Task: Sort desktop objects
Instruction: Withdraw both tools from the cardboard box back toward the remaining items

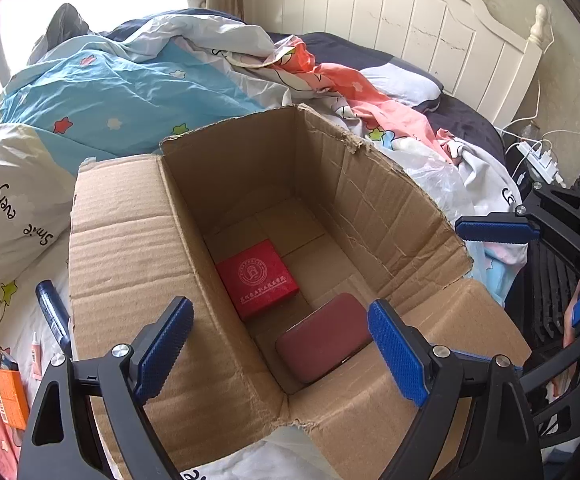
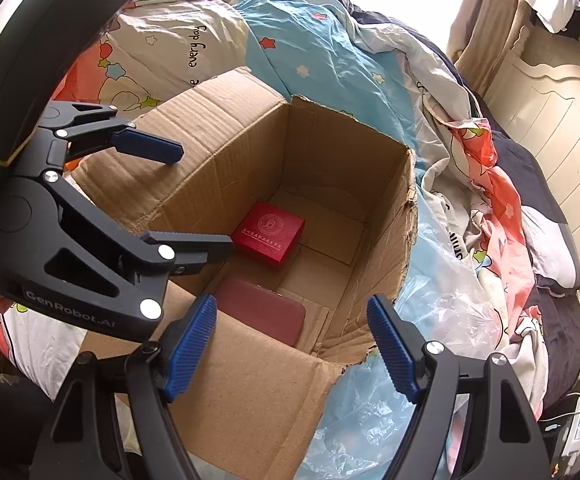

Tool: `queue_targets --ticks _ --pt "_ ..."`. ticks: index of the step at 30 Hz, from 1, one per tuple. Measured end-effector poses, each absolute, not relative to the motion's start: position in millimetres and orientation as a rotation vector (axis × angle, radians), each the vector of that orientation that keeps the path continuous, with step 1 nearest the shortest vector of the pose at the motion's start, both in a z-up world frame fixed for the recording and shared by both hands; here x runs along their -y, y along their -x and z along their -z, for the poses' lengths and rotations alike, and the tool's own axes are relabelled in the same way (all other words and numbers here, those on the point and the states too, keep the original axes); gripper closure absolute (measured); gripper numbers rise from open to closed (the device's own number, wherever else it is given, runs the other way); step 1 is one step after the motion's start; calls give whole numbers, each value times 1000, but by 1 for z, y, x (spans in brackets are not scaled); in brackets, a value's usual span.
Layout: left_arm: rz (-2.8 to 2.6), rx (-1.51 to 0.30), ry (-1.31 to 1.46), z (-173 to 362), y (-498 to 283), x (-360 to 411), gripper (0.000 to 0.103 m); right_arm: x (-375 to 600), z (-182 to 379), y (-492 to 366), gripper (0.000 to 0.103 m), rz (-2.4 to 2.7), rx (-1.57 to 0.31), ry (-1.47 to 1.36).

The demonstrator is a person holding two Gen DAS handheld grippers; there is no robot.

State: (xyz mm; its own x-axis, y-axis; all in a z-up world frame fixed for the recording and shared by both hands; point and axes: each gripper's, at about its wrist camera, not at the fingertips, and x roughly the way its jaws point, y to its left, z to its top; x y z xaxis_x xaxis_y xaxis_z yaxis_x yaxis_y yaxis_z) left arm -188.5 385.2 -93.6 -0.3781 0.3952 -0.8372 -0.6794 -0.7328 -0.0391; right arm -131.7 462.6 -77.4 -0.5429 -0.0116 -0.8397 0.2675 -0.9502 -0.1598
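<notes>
An open cardboard box [image 1: 122, 240] [image 2: 226, 128] stands on the bed. On its floor lie a red square box [image 1: 257, 278] [image 2: 270, 236] with a gold emblem and a maroon rounded case [image 1: 323, 336] [image 2: 264, 314]. My left gripper [image 1: 282, 348] hovers open over the box's near rim, above the maroon case, with nothing between its blue pads. In the right wrist view the left gripper [image 2: 206, 200] reaches in from the left. My right gripper [image 2: 293, 347] is open and empty over the box's near corner. It shows at the right edge of the left wrist view [image 1: 537, 272].
A rumpled patterned quilt [image 1: 130, 92] surrounds the box. A dark blue tube [image 1: 52, 312], a small tube [image 1: 34, 356] and an orange carton [image 1: 8, 396] lie left of it. A clear plastic bag [image 2: 429, 300] lies on the right. A power strip [image 1: 537, 160] and white headboard [image 1: 409, 20] stand behind.
</notes>
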Motion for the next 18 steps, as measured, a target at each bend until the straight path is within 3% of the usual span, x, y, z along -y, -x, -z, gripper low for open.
queue_targets --ticks 18 --pt "-2185 -433 1093 47 150 -340 11 -423 50 102 29 2611 -430 -1370"
